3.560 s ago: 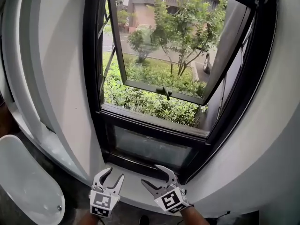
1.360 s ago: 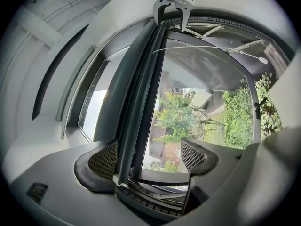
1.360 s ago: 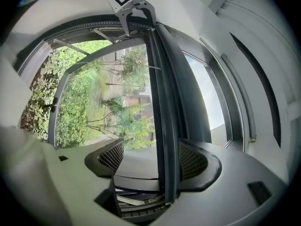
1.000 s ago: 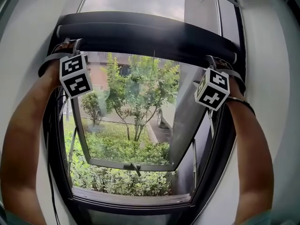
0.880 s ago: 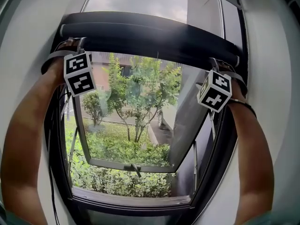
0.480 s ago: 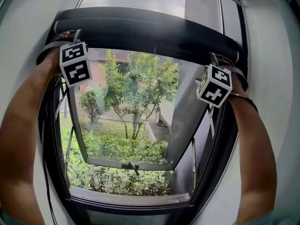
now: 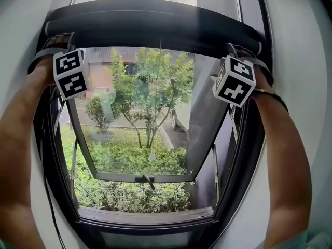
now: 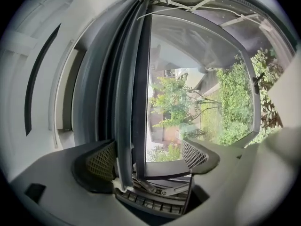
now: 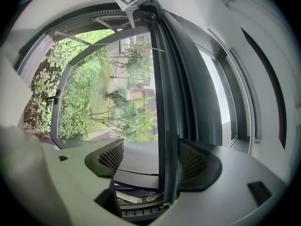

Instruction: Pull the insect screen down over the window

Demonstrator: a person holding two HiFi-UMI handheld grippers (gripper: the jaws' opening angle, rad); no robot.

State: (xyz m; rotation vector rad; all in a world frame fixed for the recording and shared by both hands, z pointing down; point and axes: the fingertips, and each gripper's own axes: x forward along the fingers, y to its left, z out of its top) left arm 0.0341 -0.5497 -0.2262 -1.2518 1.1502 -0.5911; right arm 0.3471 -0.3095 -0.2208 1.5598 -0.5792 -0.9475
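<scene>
One screen bar point(image 7: 155, 35), left gripper point(image 8: 148, 157) opening around it, right gripper point(image 9: 149, 160)

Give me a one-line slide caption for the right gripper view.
Right gripper, jaws apart, straddles the insect screen's dark bar in front of the open window.

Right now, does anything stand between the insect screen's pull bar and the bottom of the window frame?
Nothing visible does. The pull bar sits at the top; the opening below it is free down to the sill. The open sash tilts outward, beyond the frame.
</scene>
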